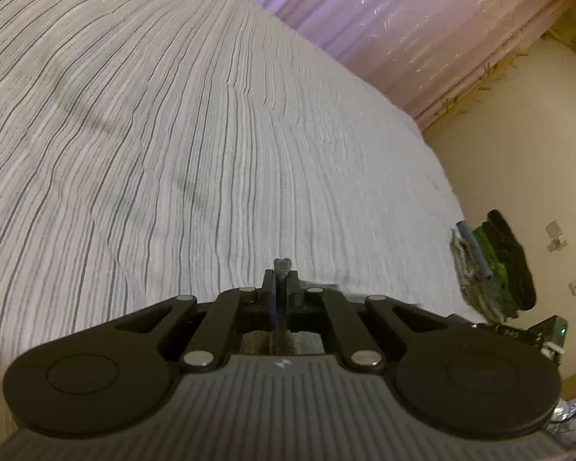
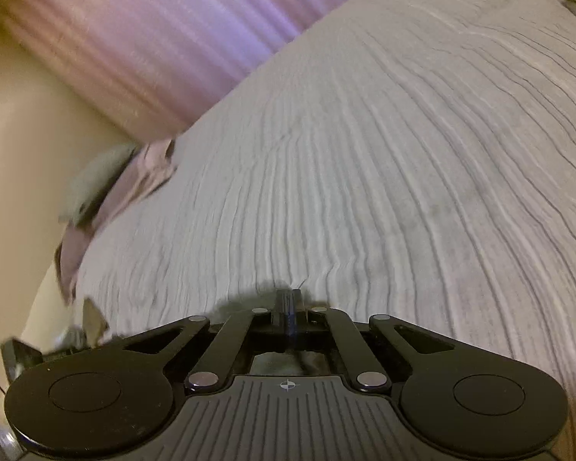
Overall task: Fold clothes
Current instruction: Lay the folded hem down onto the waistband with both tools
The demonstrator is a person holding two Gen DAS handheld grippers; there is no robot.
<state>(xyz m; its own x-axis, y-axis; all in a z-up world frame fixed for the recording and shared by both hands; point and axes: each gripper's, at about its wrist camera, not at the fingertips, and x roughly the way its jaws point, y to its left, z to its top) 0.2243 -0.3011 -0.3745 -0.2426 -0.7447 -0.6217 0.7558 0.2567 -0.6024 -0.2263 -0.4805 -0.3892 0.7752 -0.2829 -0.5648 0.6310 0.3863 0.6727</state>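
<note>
- Our left gripper (image 1: 281, 272) is clenched on a dark grey cloth (image 1: 281, 266) over the striped bed (image 1: 172, 134); most of it is hidden.
- Our right gripper (image 2: 289, 299) looks clenched too; blur hides what it pinches.

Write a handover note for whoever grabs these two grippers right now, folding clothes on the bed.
Left gripper: shut on a pinch of dark grey cloth, over the striped bedspread.
Right gripper: shut; something dark hangs below it, but what it holds cannot be told.
Stack of folded clothes: at the far edge of the bed, seen from the left wrist. Pink and grey cloth lies at the bed's edge in the right view.
Done: that stack.
Left: probably lay out and fold the held garment.
</note>
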